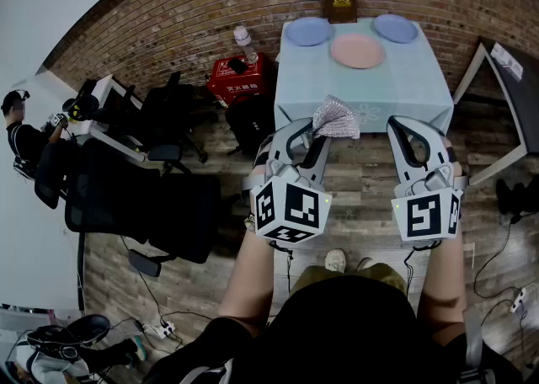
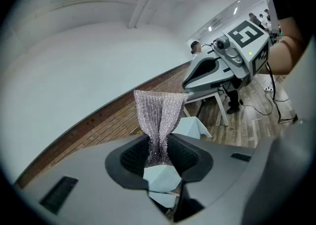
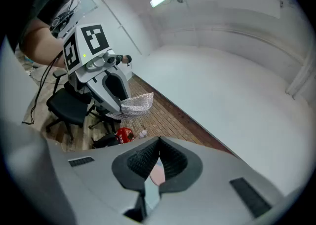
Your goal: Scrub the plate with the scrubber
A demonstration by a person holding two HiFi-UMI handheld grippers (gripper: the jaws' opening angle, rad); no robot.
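Note:
A pink plate point(image 1: 357, 50) lies on the table with a pale blue cloth point(image 1: 413, 88), between two blue plates point(image 1: 309, 31) point(image 1: 396, 28). My left gripper point(image 1: 308, 127) is shut on a silver mesh scrubber point(image 1: 336, 117), held in the air before the table's near edge. In the left gripper view the scrubber point(image 2: 158, 115) fans upward out of the closed pads point(image 2: 136, 155). My right gripper point(image 1: 406, 127) hangs beside it, shut and empty. Its jaws point(image 3: 159, 157) meet in the right gripper view, with a sliver of the pink plate point(image 3: 157, 174) behind them.
A brown box point(image 1: 340, 2) stands at the table's far edge. A red crate point(image 1: 240, 79) with a bottle point(image 1: 244, 40) and a black bag point(image 1: 253, 121) sit left of the table. Black office chairs point(image 1: 168, 197) fill the left; a folding table point(image 1: 505, 113) stands right. A person point(image 1: 21, 134) sits far left.

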